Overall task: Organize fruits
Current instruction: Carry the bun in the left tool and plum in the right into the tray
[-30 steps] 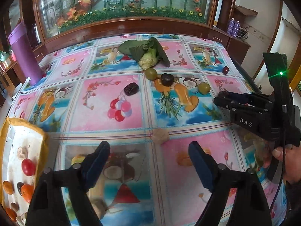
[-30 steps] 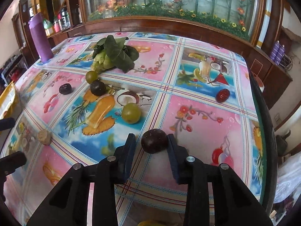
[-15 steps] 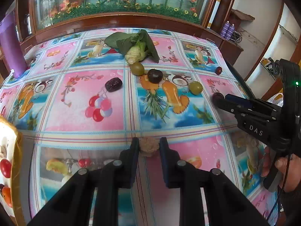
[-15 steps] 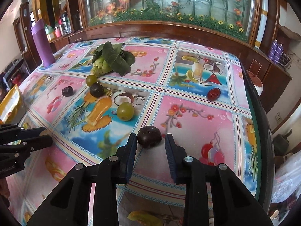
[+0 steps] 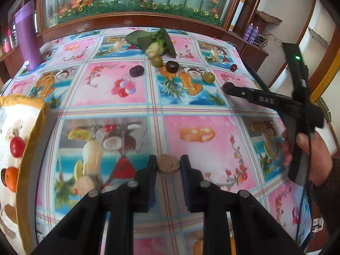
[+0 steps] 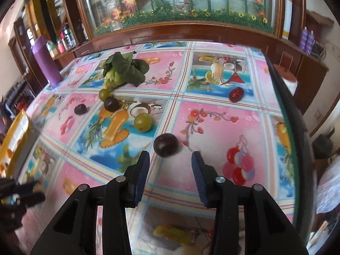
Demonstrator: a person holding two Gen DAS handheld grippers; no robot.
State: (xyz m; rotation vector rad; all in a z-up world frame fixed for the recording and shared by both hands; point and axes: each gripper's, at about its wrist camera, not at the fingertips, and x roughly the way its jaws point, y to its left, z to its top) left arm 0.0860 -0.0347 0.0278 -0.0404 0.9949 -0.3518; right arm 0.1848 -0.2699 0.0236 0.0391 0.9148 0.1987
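Observation:
My left gripper (image 5: pixel 168 165) is shut on a small rough brown fruit (image 5: pixel 168 166) and holds it above the tablecloth. A gold-rimmed white tray (image 5: pixel 31 127) with red and orange fruits lies at the left. My right gripper (image 6: pixel 170 161) is open; a dark purple round fruit (image 6: pixel 166 144) lies on the cloth just beyond its fingertips, not held. Farther off lie a green fruit (image 6: pixel 143 122), another dark round fruit (image 6: pixel 111 103), a dark date (image 6: pixel 80 109), a green fruit (image 6: pixel 104 94) and a red date (image 6: pixel 235 94).
A leafy green vegetable (image 6: pixel 123 70) lies at the back of the table. A purple tumbler (image 6: pixel 45 63) stands at the far left corner. The table's right edge (image 6: pixel 297 138) runs close to the right gripper. A wooden cabinet backs the table.
My right gripper has opened and let go of the dark purple fruit, which now rests on the cloth. My left gripper, shut on the brown fruit, has lifted and drawn back.

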